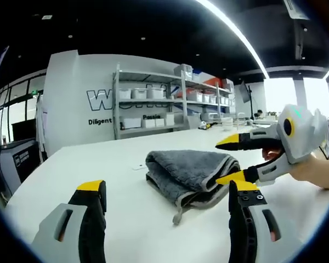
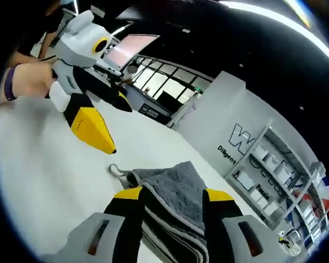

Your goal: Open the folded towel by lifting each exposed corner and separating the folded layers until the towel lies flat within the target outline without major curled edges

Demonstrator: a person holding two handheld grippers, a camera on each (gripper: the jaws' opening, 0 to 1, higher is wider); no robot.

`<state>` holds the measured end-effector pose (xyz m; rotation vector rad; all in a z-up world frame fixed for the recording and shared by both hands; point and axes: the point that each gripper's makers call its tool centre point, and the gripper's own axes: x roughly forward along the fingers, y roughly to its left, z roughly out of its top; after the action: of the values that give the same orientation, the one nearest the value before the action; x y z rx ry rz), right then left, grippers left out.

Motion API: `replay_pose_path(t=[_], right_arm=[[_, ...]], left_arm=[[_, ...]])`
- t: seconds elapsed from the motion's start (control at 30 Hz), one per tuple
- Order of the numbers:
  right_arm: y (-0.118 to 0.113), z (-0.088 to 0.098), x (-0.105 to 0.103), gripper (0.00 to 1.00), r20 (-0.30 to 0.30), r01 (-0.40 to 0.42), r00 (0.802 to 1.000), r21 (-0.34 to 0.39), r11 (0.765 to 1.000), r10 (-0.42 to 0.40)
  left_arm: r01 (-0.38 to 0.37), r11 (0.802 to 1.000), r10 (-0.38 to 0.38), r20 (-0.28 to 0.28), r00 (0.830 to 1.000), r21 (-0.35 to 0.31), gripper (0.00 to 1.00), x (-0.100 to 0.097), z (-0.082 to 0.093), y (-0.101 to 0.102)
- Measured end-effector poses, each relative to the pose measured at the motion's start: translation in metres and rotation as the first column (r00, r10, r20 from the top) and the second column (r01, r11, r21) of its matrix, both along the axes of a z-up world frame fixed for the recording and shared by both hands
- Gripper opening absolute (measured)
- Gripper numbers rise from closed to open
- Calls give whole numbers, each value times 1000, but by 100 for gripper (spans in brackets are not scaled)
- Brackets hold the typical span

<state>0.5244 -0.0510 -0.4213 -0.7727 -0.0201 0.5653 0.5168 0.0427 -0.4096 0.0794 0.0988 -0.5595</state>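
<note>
With both my left gripper [image 1: 167, 193] and right gripper [image 2: 171, 198] open, the soft, limp towel [image 1: 189, 176] sits folded at centre frame on the table [image 1: 98, 164], so I'd pinch its looped corner.

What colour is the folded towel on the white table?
The folded terry towel is dark grey with a lighter grey edge trim, clearest in the left gripper view.

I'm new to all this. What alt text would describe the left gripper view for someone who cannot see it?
A folded grey towel lies on a white table, still folded in layers. The left gripper frames it from below with open jaws, and the right gripper, held in a person's hand, reaches in from the right, jaws open at the towel's edge. Shelves stand behind.
</note>
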Motion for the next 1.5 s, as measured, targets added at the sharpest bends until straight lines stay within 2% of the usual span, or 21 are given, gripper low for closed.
replay_pose_path(t=[0.17, 0.27, 0.4, 0.57, 0.73, 1.0, 1.07, 1.2, 1.5], right_arm=[[11, -6, 1, 37, -8, -10, 1000, -33, 999, 10], [10, -14, 3, 34, -11, 9, 1000, -96, 995, -11], [10, -19, 7, 30, -17, 12, 1000, -105, 994, -14], [15, -25, 8, 23, -25, -17, 1000, -133, 991, 14], [21, -33, 8, 15, -30, -35, 999, -192, 981, 30], [25, -39, 8, 9, -58, -37, 998, -192, 981, 26], [24, -39, 7, 4, -64, -38, 998, -184, 982, 27], [18, -36, 7, 0, -44, -38, 999, -190, 981, 30], [11, -21, 6, 0, 5, -29, 1000, -116, 993, 30]], left_arm=[[3, 1000, -3, 1, 1000, -1, 91, 0, 0, 0], [-4, 1000, 4, -1, 1000, -14, 91, 1, 1, 3], [-16, 1000, 16, -9, 1000, -13, 91, 4, -3, 6], [-28, 1000, 28, -22, 999, -1, 91, 7, -9, 9], [-33, 999, 33, -26, 999, 5, 90, 7, -11, 10], [-30, 1000, 30, -28, 999, 7, 90, 7, -12, 9], [-29, 1000, 29, -28, 999, 9, 90, 7, -13, 9], [-25, 1000, 25, -28, 999, 9, 90, 7, -13, 8], [-25, 1000, 26, -31, 999, 15, 90, 8, -14, 9]])
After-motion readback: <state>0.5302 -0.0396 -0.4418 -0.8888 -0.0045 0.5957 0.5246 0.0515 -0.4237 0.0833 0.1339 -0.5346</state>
